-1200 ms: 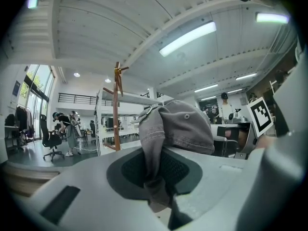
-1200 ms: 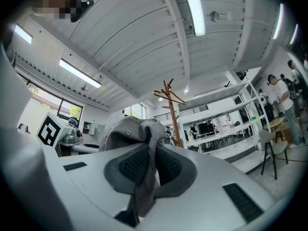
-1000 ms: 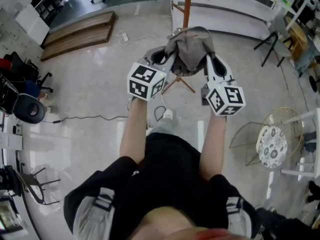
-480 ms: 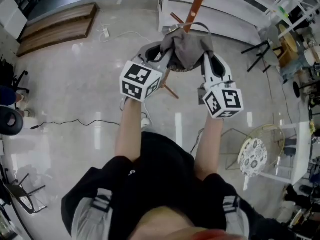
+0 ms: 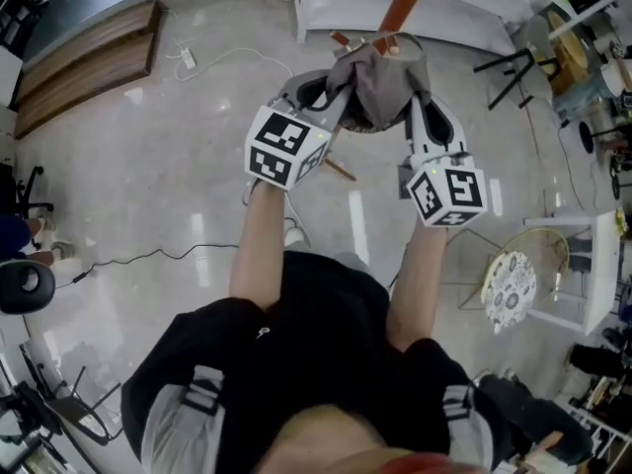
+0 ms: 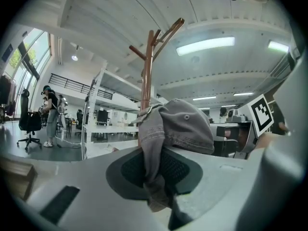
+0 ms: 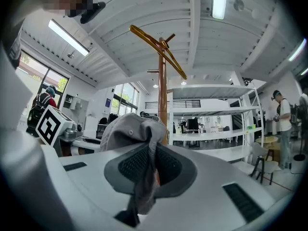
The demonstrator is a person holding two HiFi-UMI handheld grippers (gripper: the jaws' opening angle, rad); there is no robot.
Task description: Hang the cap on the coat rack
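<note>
two grippers hold the grey cap (image 5: 380, 79) up in the air, just beside the coat rack (image 6: 146, 71). the left gripper (image 5: 334, 92) has its jaws nearly shut on one edge of the cap, and the right gripper (image 5: 417, 107) pinches the other edge too. the cap could miss a hook (image 6: 169, 31) and fall if the jaws let go too soon. no surface is under it, only shiny floor (image 5: 148, 166), with white shelves (image 5: 454, 28) and a round chair (image 5: 509, 289) near.
</note>
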